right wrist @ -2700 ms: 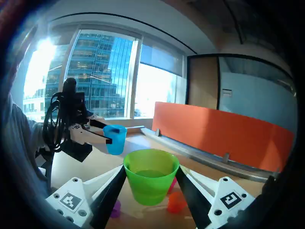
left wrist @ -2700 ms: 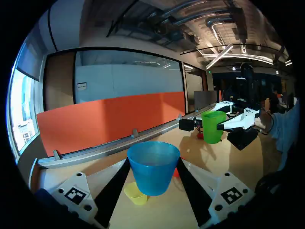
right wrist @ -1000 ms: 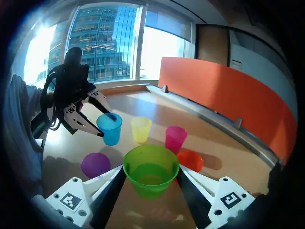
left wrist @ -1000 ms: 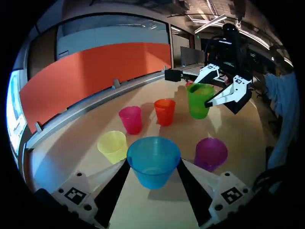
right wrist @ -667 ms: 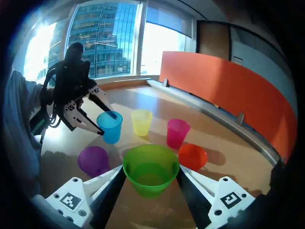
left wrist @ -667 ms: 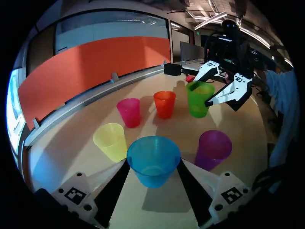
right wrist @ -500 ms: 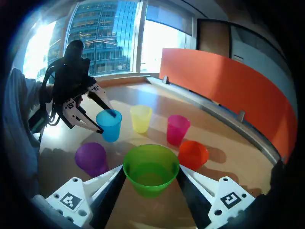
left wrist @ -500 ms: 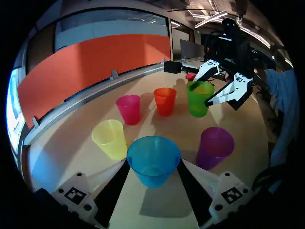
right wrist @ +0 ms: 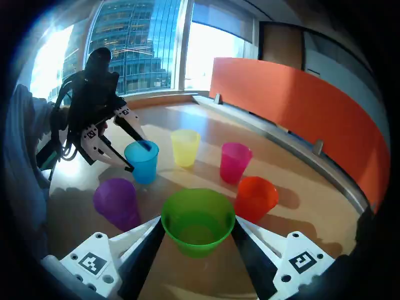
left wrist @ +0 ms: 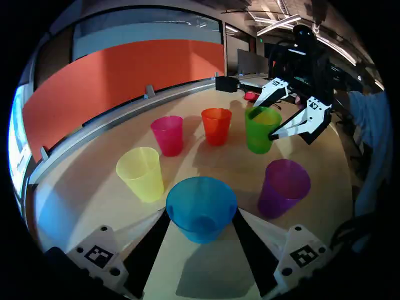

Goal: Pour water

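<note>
1. The left claw (left wrist: 201,214) is clenched on the blue cup (left wrist: 201,230), bottom centre. The right claw (right wrist: 198,221) grips the green cup (right wrist: 198,242), bottom centre of its view, seemingly with a little water inside.
2. Danger: tilt too fast and water slops onto the table (left wrist: 320,165), or a cup slips.
3. Close around stand the yellow cup (left wrist: 141,172), pink cup (left wrist: 168,135), orange cup (left wrist: 216,125) and purple cup (left wrist: 283,186). Purple, lower right, crowds the swing.
</note>
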